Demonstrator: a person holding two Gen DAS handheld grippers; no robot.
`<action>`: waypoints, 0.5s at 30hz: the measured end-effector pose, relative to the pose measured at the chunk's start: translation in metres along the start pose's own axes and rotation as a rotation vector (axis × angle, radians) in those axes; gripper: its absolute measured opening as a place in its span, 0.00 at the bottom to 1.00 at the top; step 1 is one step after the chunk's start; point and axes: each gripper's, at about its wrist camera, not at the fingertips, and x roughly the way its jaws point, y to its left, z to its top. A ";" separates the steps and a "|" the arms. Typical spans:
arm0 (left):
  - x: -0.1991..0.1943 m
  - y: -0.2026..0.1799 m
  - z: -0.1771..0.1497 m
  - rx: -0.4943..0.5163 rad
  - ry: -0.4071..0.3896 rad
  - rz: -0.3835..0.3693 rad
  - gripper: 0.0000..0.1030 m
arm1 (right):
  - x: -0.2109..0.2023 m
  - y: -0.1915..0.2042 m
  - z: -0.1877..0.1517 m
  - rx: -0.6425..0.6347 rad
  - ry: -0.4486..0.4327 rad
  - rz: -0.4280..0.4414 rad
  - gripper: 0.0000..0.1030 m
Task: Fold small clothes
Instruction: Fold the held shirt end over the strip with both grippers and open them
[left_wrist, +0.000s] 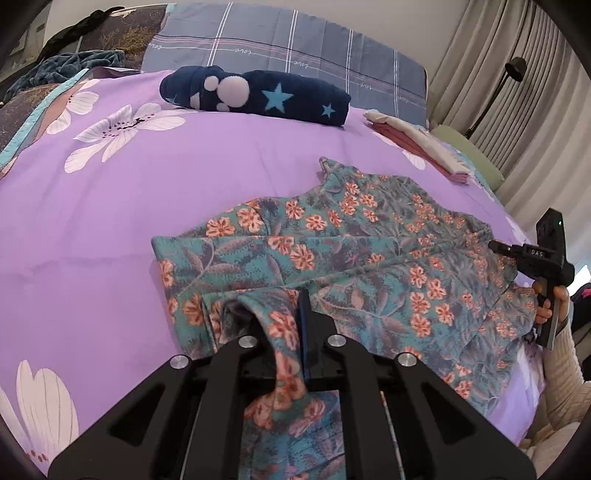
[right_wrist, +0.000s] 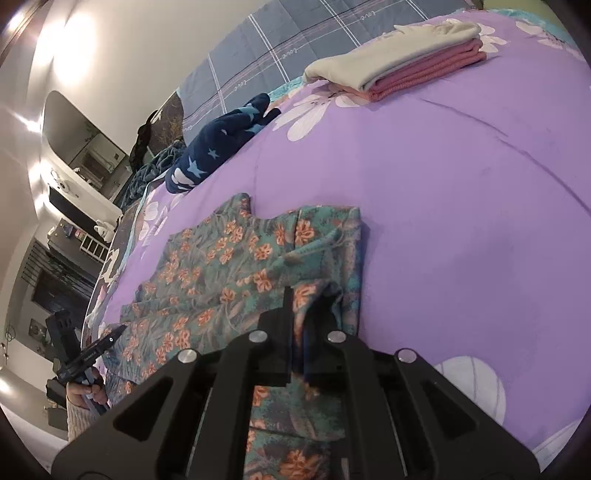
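Note:
A teal floral garment (left_wrist: 369, 240) lies partly folded on the purple flowered bedsheet (left_wrist: 129, 192). My left gripper (left_wrist: 284, 306) is shut on a near edge of it, and the cloth drapes over one finger and hides it. In the right wrist view my right gripper (right_wrist: 306, 295) pinches the opposite near edge of the same garment (right_wrist: 221, 258), with fabric bunched between its fingers. Each view shows the other gripper held in a hand at the garment's far side: the right one (left_wrist: 546, 258) and the left one (right_wrist: 85, 354).
A rolled navy fleece with stars (left_wrist: 258, 96) lies farther back on the bed. A folded stack of cream and pink clothes (right_wrist: 399, 62) sits near the bed's right edge. A grey plaid pillow (left_wrist: 295, 37) is at the head, curtains (left_wrist: 517, 74) on the right.

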 end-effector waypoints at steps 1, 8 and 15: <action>-0.003 0.000 0.000 -0.007 -0.004 -0.001 0.19 | -0.003 0.002 -0.001 -0.017 0.001 -0.009 0.10; -0.039 -0.011 -0.020 -0.002 -0.035 -0.023 0.32 | -0.026 0.010 -0.018 -0.104 0.014 -0.019 0.22; -0.049 -0.013 -0.038 -0.009 0.017 0.003 0.14 | -0.038 0.015 -0.024 -0.130 0.002 -0.025 0.06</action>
